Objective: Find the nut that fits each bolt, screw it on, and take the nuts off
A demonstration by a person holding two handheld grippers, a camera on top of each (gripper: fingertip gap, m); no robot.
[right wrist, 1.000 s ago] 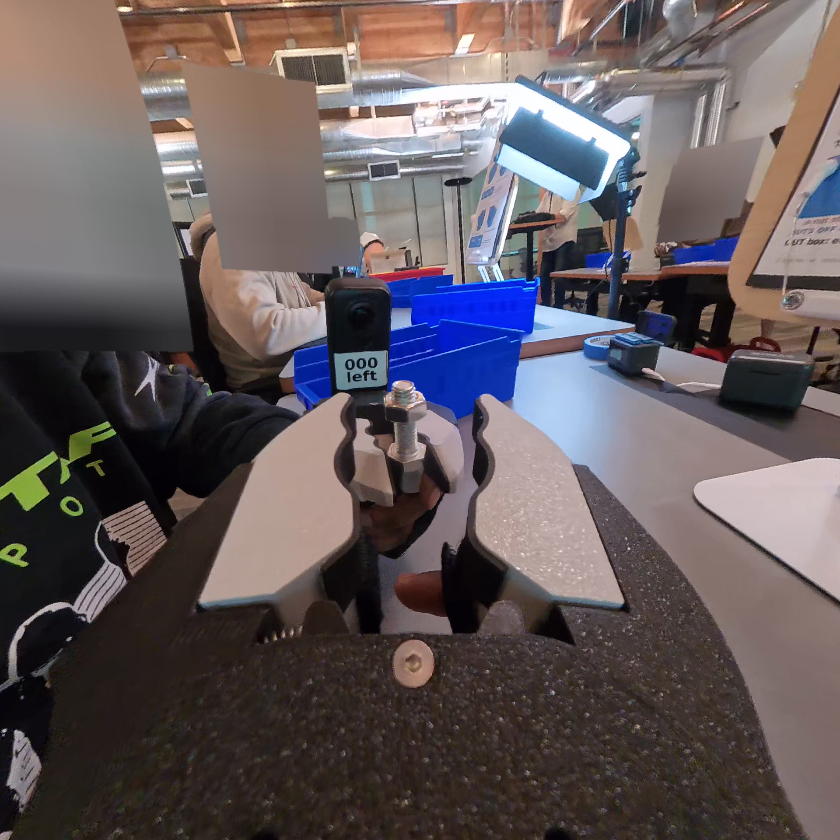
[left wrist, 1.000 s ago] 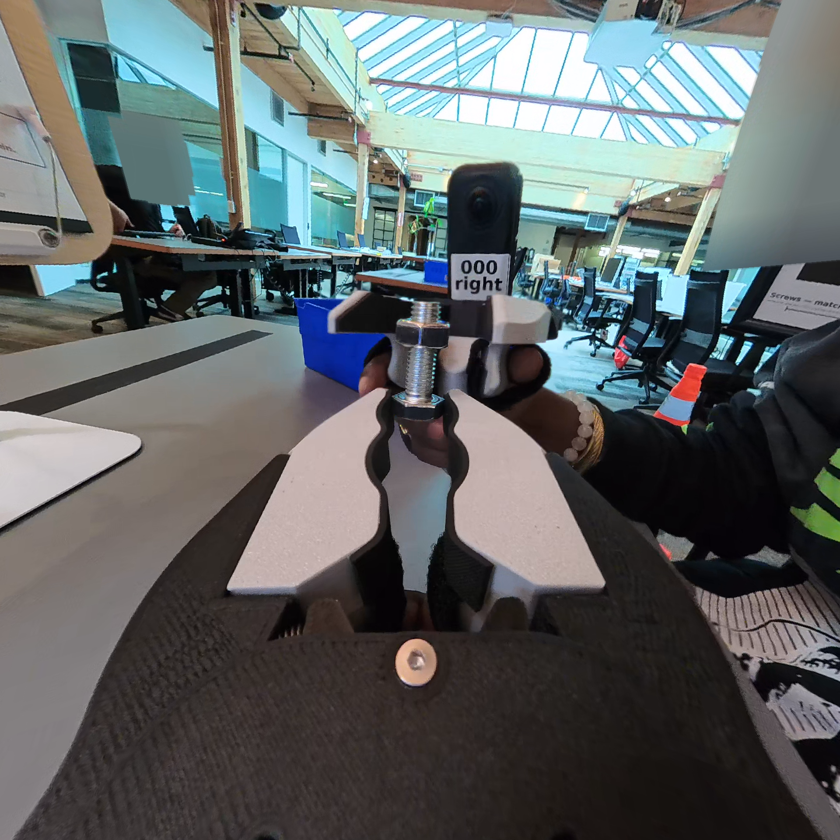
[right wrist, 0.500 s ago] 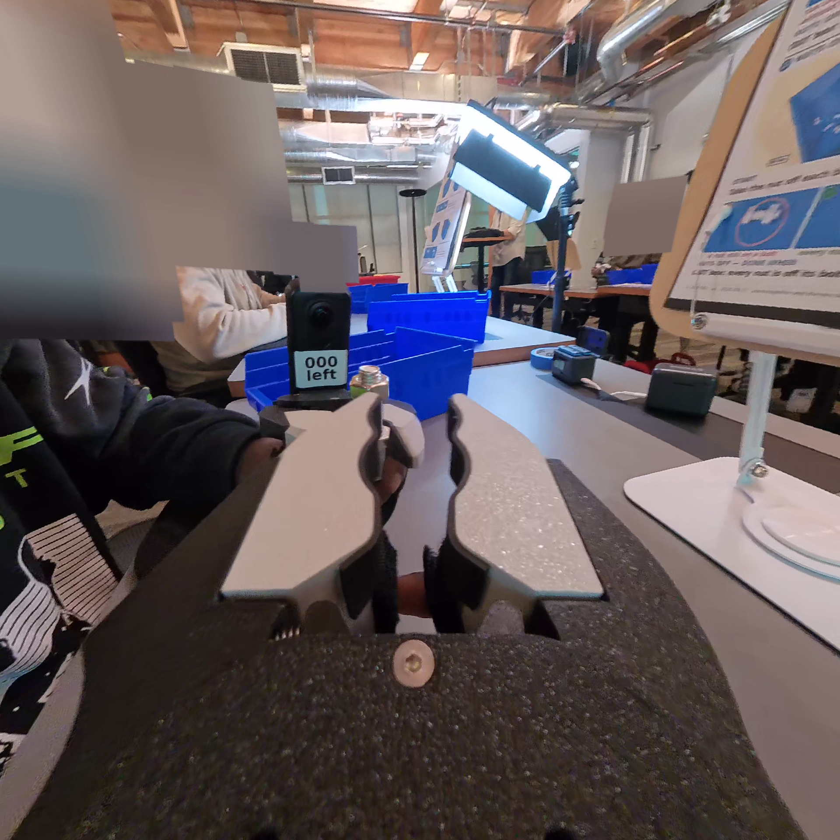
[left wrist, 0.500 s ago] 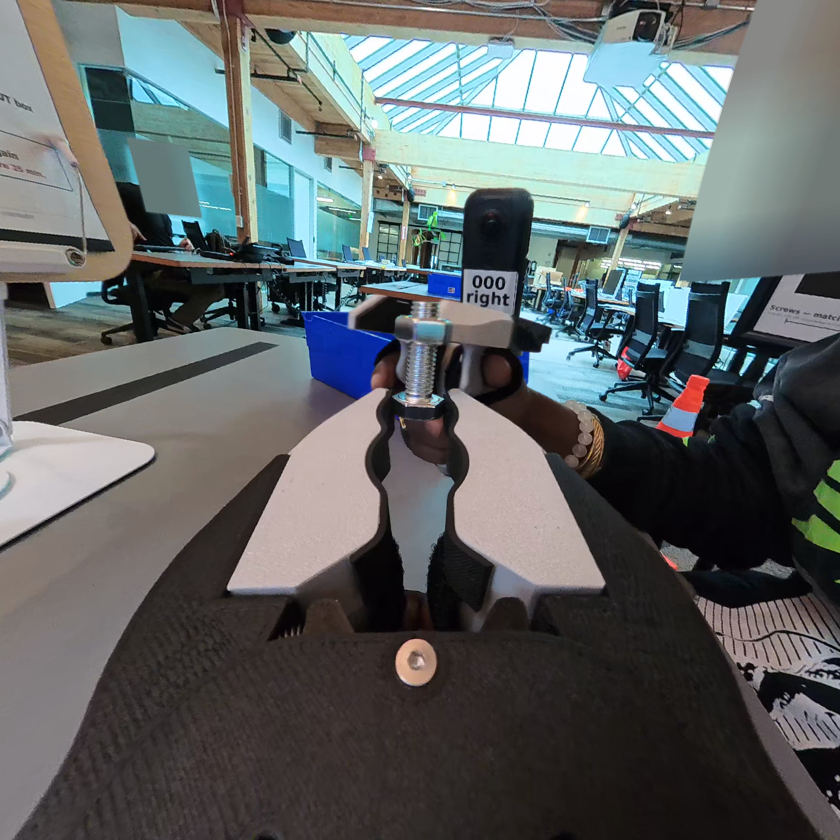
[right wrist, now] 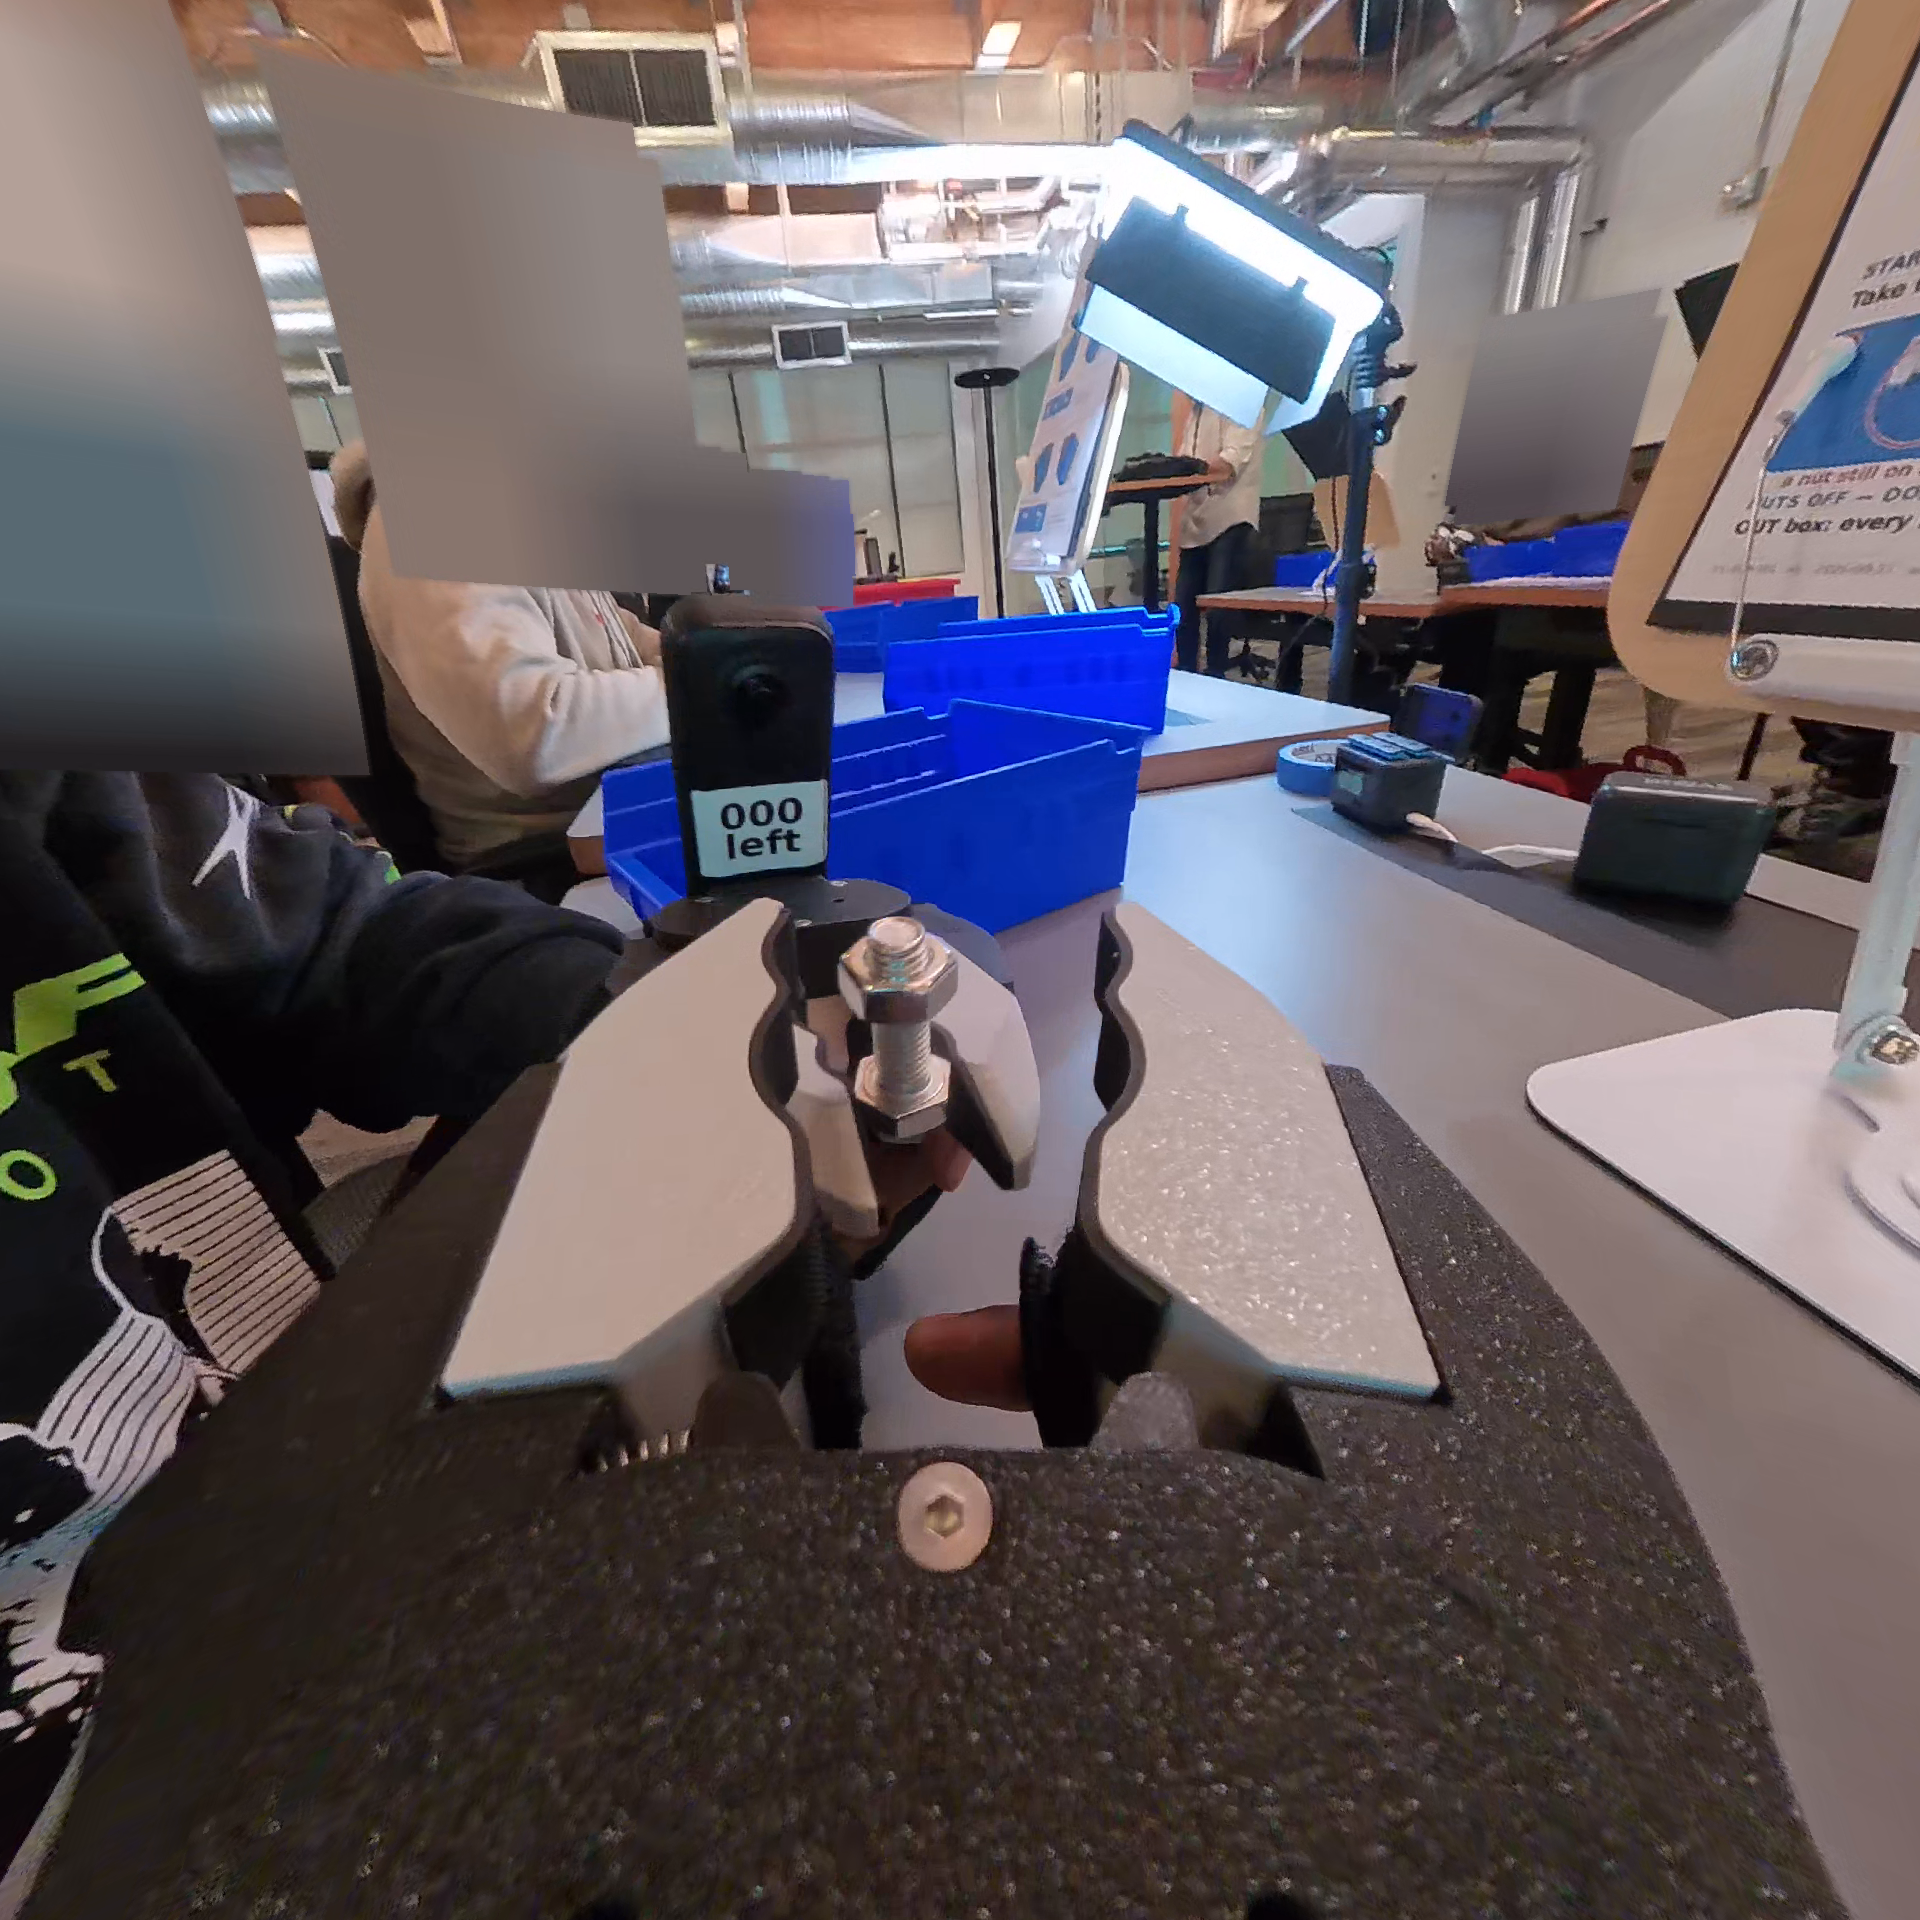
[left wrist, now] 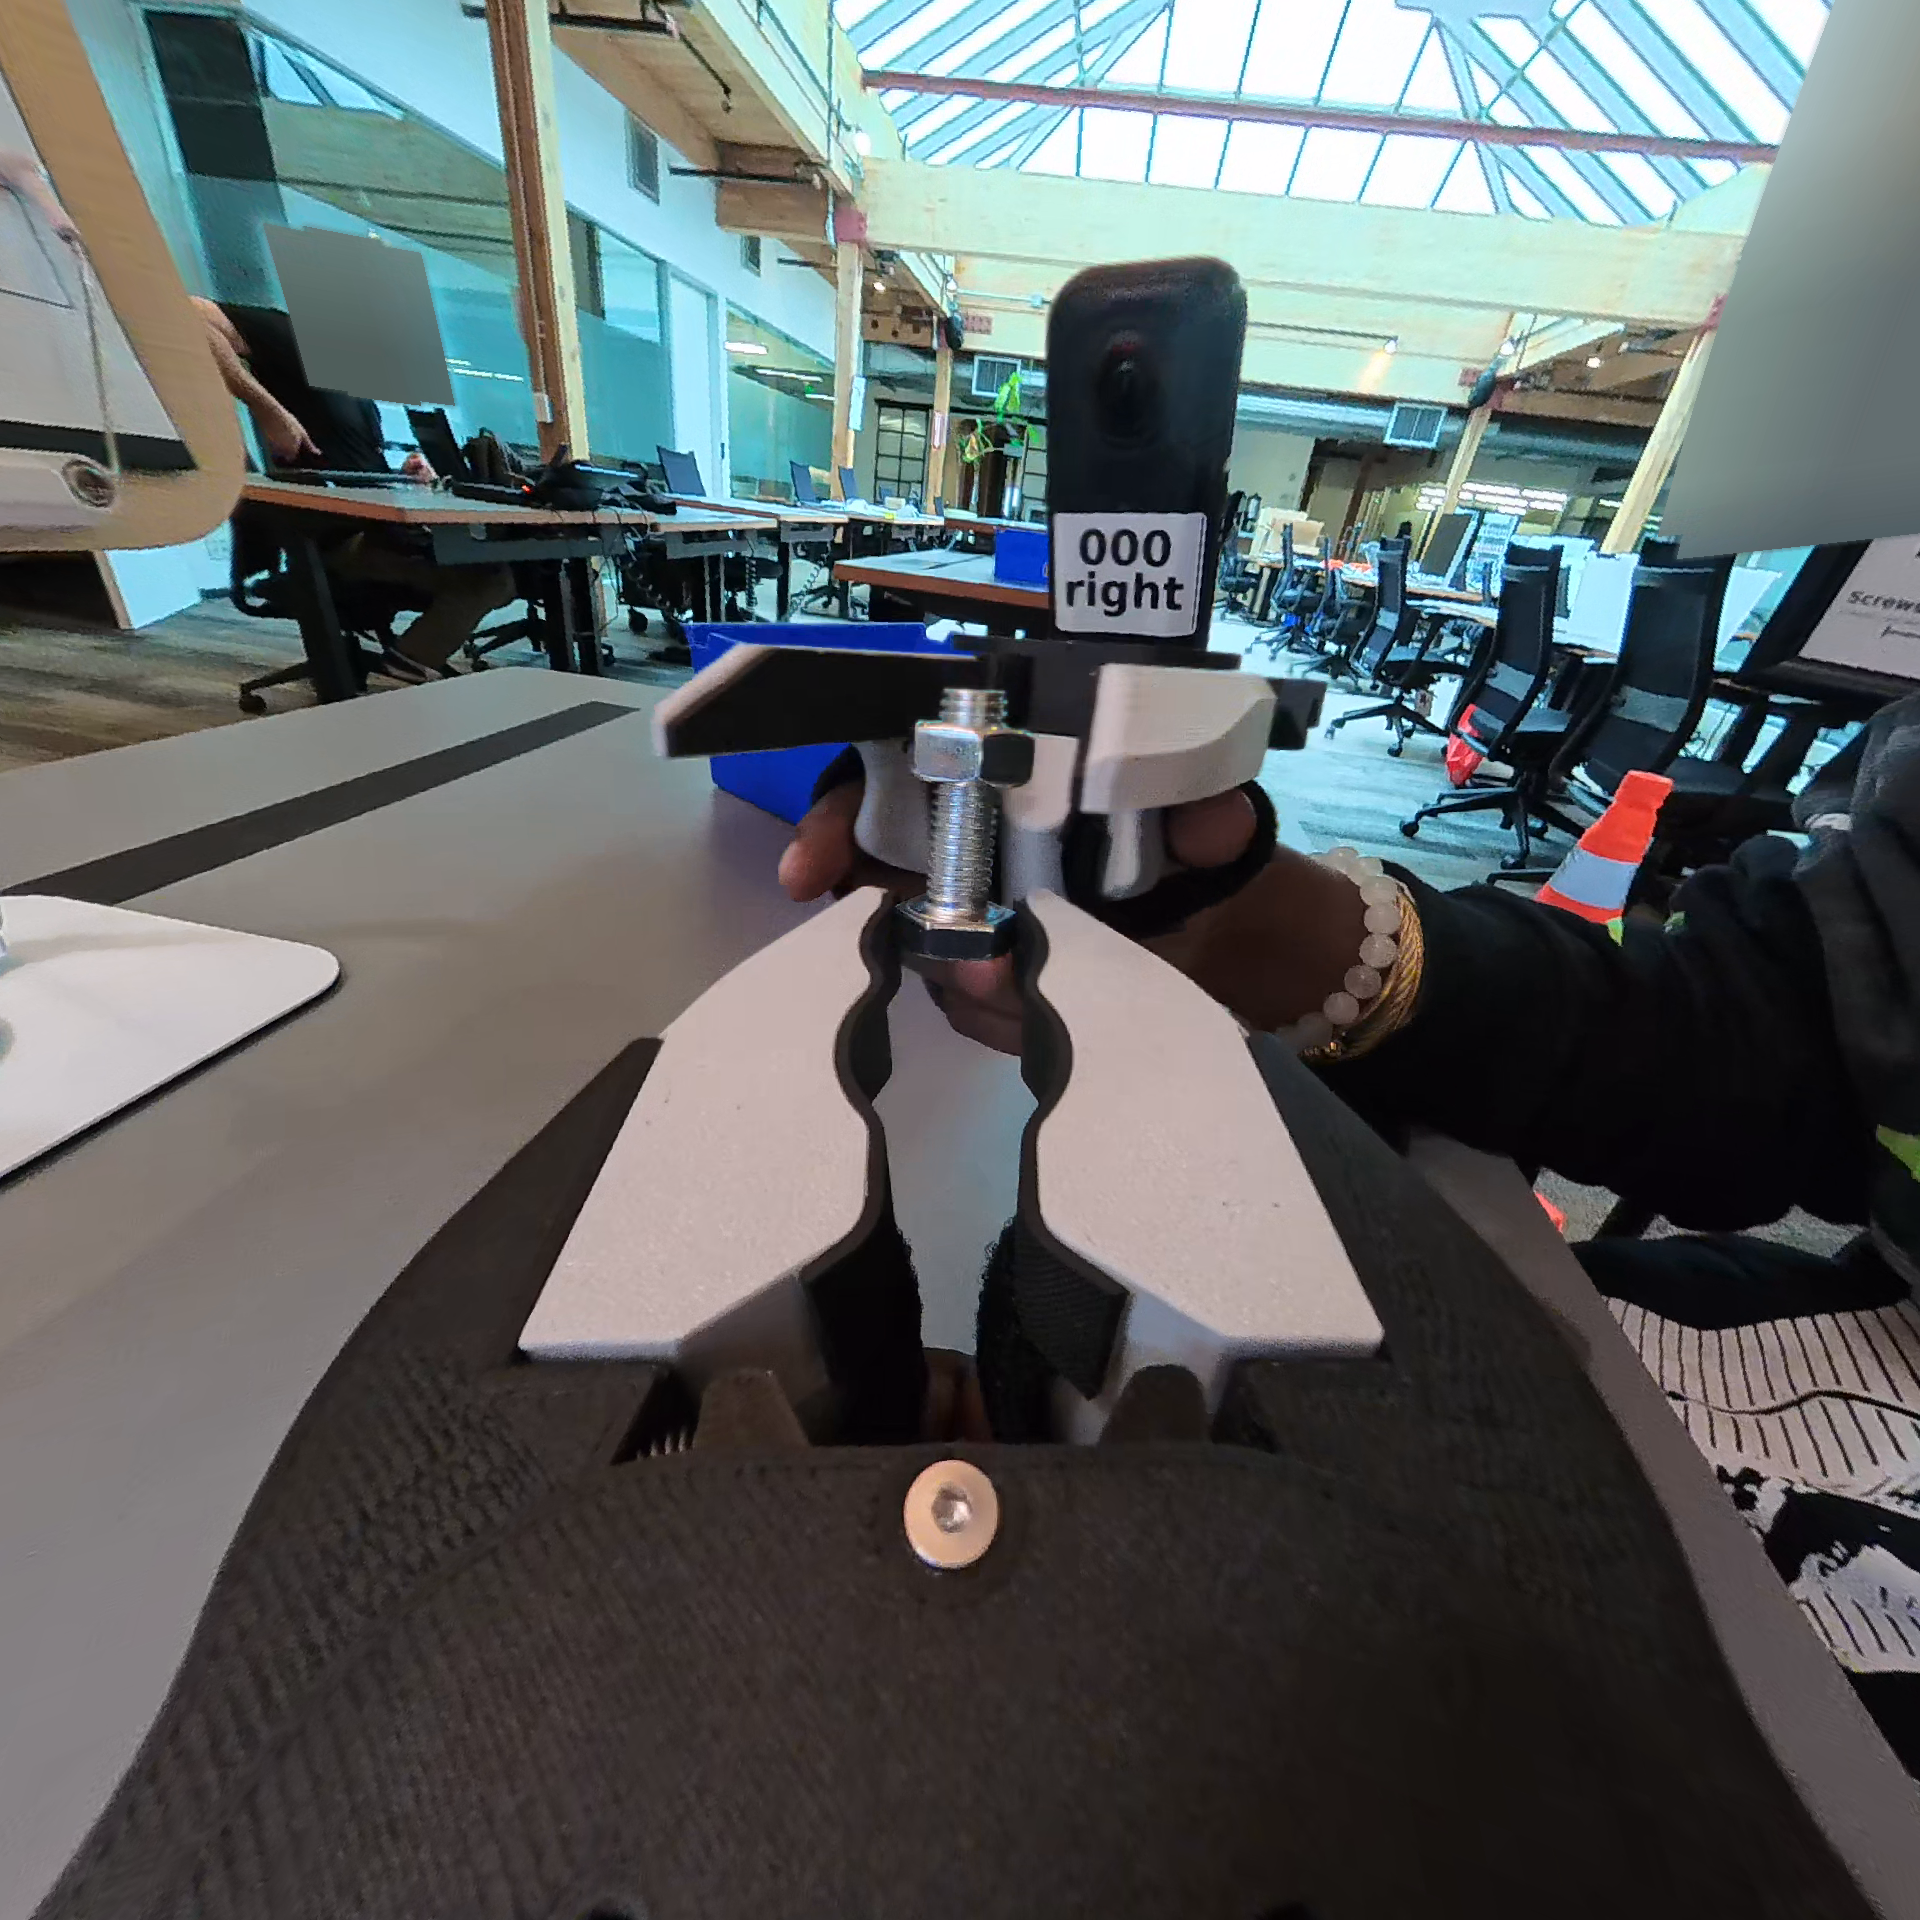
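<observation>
A silver bolt (left wrist: 961,842) stands upright, threads up. My left gripper (left wrist: 954,920) is shut on its hex head. A silver nut (left wrist: 966,753) sits on the thread near the top end. In the right wrist view the nut (right wrist: 896,982) lies between the fingers of my right gripper (right wrist: 945,935), which is open with a gap on both sides. The bolt head (right wrist: 902,1117) rests in the left gripper's tips below it. The right gripper (left wrist: 1060,727) also shows in the left wrist view, level with the nut and held by a hand.
Both grippers are held above a grey table (left wrist: 416,935). A blue bin (right wrist: 987,831) stands behind them. A white stand base (right wrist: 1714,1143) with a sign board is on the right. A dark case (right wrist: 1668,836) and a tape roll (right wrist: 1304,769) lie farther back. Tip to tip, the grippers are about 5 cm apart.
My right gripper narrowed and swung aside half a second ago, then opened wide and came back around the nut. My left gripper has kept its hold on the bolt head.
</observation>
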